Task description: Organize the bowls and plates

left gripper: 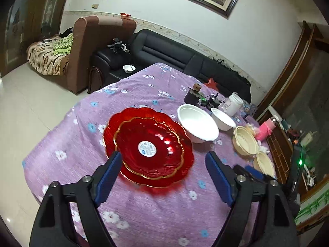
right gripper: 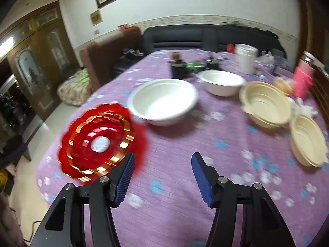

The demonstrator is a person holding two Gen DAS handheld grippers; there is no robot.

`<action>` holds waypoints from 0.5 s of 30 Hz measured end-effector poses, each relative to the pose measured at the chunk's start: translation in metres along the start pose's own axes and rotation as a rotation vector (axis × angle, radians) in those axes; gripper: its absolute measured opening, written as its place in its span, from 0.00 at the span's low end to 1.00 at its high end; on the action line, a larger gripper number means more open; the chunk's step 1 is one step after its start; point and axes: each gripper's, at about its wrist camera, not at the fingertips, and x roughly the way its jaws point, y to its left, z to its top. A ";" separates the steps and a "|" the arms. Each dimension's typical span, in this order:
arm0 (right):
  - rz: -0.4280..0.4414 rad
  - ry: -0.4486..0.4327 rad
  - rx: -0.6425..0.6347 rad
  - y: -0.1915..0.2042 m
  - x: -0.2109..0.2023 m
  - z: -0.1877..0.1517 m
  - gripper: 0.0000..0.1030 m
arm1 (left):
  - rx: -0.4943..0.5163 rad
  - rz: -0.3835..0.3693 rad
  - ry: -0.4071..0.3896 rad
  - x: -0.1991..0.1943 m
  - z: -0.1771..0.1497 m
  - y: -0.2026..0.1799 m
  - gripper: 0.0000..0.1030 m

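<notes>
Jaws spread, both grippers empty; red plates [left gripper: 148, 144] ahead of left jaws

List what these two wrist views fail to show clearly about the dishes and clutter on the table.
- Red plates: smeared by motion blur in the right wrist view, so their edges cannot be traced.
- Plate label: print too small to read in the left wrist view.
- Small cream bowl: partly hidden behind the right gripper in the left wrist view.
- Far clutter: blurred, unidentifiable.

The left gripper [left gripper: 163, 161] is wide open. Two stacked red plates [left gripper: 149, 146] sit just ahead of it.
</notes>
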 end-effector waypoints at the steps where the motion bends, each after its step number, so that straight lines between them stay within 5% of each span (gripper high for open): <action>1: -0.017 -0.001 0.007 -0.009 -0.003 -0.004 0.61 | 0.007 0.003 -0.001 0.001 -0.003 -0.005 0.83; 8: -0.095 0.021 0.187 -0.097 -0.020 -0.031 0.63 | 0.067 -0.018 0.011 0.004 -0.015 -0.034 0.84; 15: -0.114 0.042 0.266 -0.129 -0.020 -0.044 0.63 | 0.100 -0.015 0.077 0.023 -0.028 -0.045 0.85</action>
